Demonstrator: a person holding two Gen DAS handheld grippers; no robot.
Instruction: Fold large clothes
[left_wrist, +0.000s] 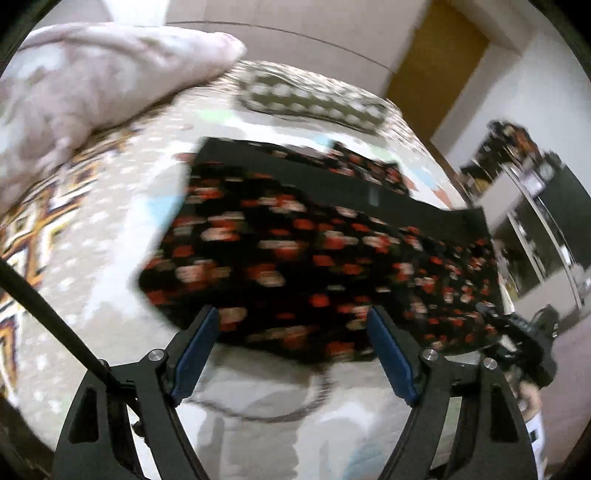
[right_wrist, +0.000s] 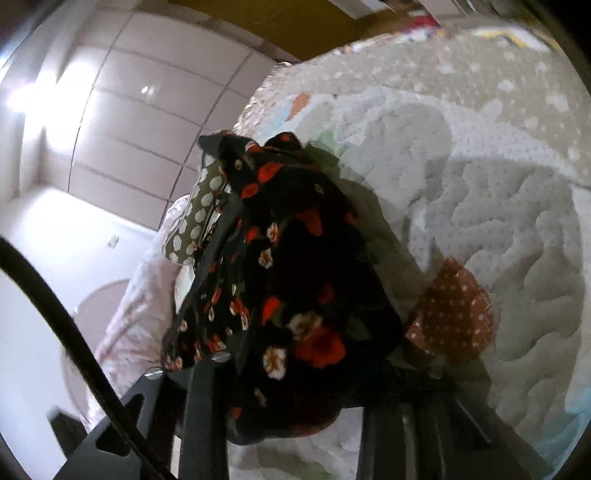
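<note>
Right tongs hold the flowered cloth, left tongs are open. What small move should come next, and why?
Probably bring the open left tongs forward to grip the near edge of the floral garment. The right tongs already hold its bunched end, so the lifted cloth needs a second hold.

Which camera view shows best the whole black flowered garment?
The left wrist view: the black flowered garment lies spread on the quilted bed cover, most edges visible. The right wrist view shows only a bunched part held by the right gripper.
</note>
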